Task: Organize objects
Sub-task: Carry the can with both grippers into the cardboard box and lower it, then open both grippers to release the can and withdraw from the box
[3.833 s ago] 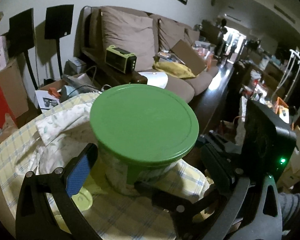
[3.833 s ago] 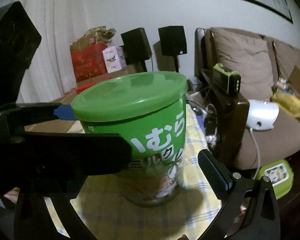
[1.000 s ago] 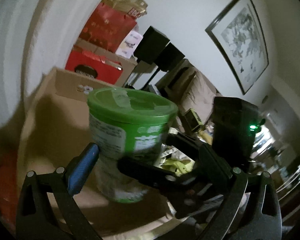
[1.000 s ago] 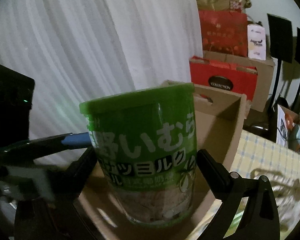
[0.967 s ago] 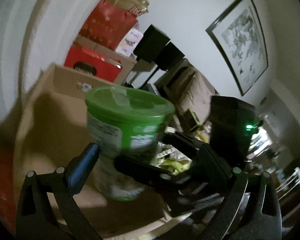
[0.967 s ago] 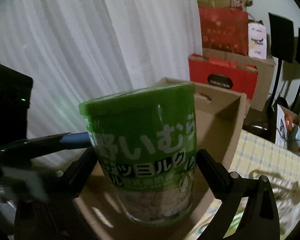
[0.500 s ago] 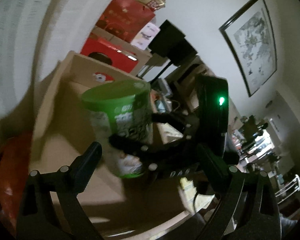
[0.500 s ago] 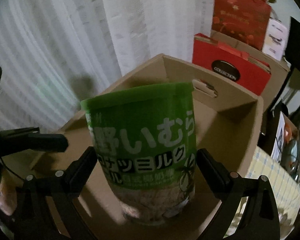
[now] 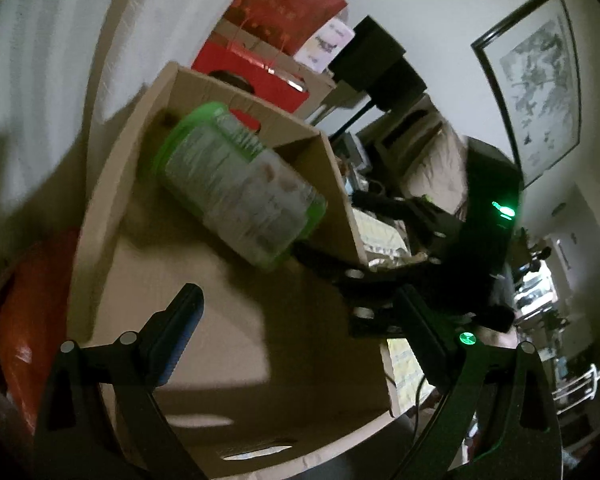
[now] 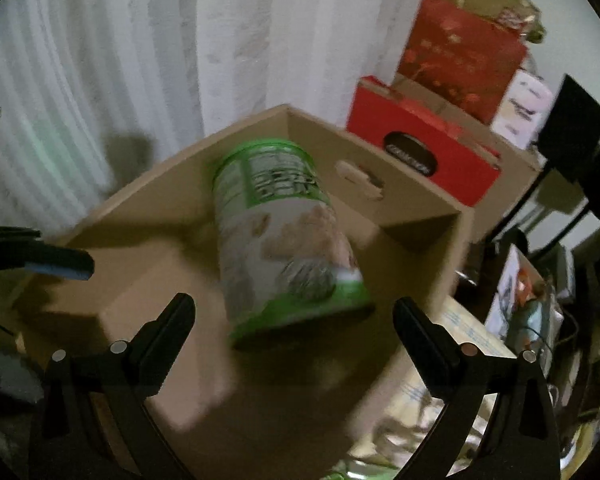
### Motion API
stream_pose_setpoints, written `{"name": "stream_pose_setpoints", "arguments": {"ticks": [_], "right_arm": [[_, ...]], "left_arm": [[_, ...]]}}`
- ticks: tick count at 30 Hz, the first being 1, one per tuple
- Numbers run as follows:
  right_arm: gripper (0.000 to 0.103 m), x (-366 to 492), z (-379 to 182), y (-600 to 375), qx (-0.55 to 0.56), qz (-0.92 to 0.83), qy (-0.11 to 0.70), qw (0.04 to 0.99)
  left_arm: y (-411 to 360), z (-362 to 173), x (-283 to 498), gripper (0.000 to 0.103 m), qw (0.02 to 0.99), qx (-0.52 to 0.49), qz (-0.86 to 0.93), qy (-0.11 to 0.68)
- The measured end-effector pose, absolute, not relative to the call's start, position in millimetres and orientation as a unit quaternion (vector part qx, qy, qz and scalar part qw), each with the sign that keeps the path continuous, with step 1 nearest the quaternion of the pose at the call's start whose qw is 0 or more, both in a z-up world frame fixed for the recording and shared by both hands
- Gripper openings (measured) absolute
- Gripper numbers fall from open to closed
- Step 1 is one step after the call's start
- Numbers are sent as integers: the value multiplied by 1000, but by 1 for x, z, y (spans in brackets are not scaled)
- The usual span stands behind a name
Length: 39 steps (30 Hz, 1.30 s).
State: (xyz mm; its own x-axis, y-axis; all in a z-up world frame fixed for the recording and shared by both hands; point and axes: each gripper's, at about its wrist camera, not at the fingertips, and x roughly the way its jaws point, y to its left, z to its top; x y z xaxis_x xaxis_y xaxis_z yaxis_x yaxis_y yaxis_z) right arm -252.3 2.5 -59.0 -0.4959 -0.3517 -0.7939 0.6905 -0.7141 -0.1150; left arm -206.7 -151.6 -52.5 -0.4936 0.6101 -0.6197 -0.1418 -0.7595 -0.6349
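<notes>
A green-lidded can (image 9: 236, 184) with a green and white label lies tilted and blurred inside an open cardboard box (image 9: 300, 148). Its lid end points toward the box's far corner. My left gripper (image 9: 300, 328) is open above the near side of the box, and the can sits beyond its fingertips. From the right wrist, the can (image 10: 280, 240) shows its base end nearest, inside the box (image 10: 400, 200). My right gripper (image 10: 294, 316) is open and nothing touches its fingers. One blue pad of the left gripper's fingers (image 10: 60, 266) reaches in from the left.
Red gift bags and boxes (image 10: 428, 148) are stacked behind the cardboard box, with a white curtain (image 10: 140, 60) to the left. Black speakers (image 9: 376, 60) stand further back. An orange-red object (image 9: 20, 320) lies left of the box. A checked tablecloth (image 10: 440, 380) lies to the right.
Half a second ago the can stood upright between the fingers over the box. It has now left both grippers and tipped over inside the box, and both grippers have drawn back.
</notes>
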Motion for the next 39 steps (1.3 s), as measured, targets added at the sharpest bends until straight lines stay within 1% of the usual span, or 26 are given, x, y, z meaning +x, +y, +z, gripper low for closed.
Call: {"name": "stream_pose_setpoints", "arguments": {"ticks": [4,10,11,12,13,14,18,20,23,26,31,34,36,39], "right_arm": [[100,-237,-50,33,383,-851,194,302],[100,-207,-43,85,380,-869,130,289],[100,-203,-44,93,382,-870,117,288],[100,-200,-45,99,386,-870,106,287],[100,-195,-49,106,397,-868,96,283],[100,-192,-52,108,404,-866,95,280],[99,-174,-73,110,438,-846,87,291],[96,-170,-79,109,444,-842,83,296],[94,-163,-83,108,446,-839,77,303],[91,-160,-85,107,443,-837,72,312],[90,-154,-89,104,444,-833,83,320],[90,-154,-95,102,450,-828,89,324],[89,-152,-98,100,450,-826,92,327],[89,-151,-101,98,454,-822,88,331]], "left_arm": [[-138,-53,-214,95,225,-464,822,-242],[-113,-62,-229,94,216,-498,812,-215],[-109,-64,-233,90,211,-504,810,-213],[-106,-65,-235,84,208,-508,809,-212],[-103,-66,-239,70,206,-512,807,-210],[-97,-69,-243,61,203,-519,805,-205],[-78,-74,-249,55,196,-528,809,-169],[-72,-76,-250,49,196,-533,806,-168],[-65,-79,-254,43,196,-540,802,-166],[-60,-82,-263,42,196,-544,797,-175],[-50,-81,-276,42,199,-544,794,-185],[-47,-83,-287,35,188,-548,792,-193],[-46,-86,-295,35,179,-551,788,-208],[-51,-93,-305,31,177,-557,775,-241]]}}
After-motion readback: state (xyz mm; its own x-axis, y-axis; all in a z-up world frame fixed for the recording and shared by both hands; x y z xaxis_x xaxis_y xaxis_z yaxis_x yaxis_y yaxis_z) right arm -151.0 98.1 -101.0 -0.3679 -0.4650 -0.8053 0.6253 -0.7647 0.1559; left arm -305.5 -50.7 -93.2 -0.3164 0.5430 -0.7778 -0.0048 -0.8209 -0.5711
